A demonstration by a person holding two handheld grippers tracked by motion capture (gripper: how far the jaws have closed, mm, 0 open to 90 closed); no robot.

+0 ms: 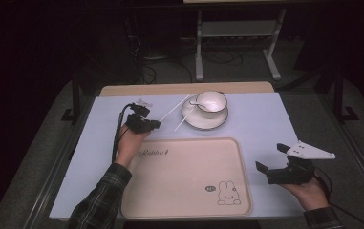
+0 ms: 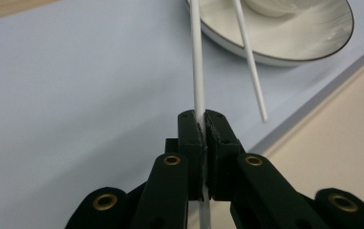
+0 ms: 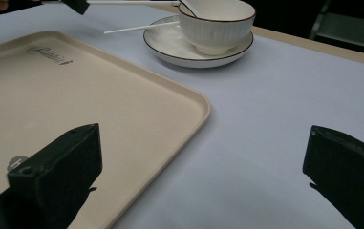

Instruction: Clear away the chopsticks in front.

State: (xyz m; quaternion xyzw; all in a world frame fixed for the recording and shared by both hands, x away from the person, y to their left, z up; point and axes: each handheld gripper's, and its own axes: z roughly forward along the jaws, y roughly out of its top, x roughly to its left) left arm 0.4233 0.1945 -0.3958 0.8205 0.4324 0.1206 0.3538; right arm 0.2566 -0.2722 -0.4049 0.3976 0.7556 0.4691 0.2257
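My left gripper (image 1: 155, 124) (image 2: 204, 117) is shut on a thin white chopstick (image 1: 174, 108) (image 2: 198, 71), which runs up and right toward the white ribbed bowl (image 1: 212, 101). A second white chopstick (image 1: 181, 123) (image 2: 250, 57) leans with one end on the saucer (image 1: 196, 123) (image 2: 308, 45) under the bowl. A white spoon (image 1: 196, 102) lies in the bowl. My right gripper (image 1: 271, 157) (image 3: 203, 176) stands open over the blue table to the right of the tray, nothing between its jaws. In the right gripper view, the bowl (image 3: 215, 26) and saucer (image 3: 170, 50) sit far ahead.
A large beige tray (image 1: 184, 176) (image 3: 98, 95) with a rabbit drawing lies at the table's front middle, with nothing on it. The light blue table top (image 1: 261, 119) extends around it. Beyond the table's far edge stand a metal rack and cables on a dark floor.
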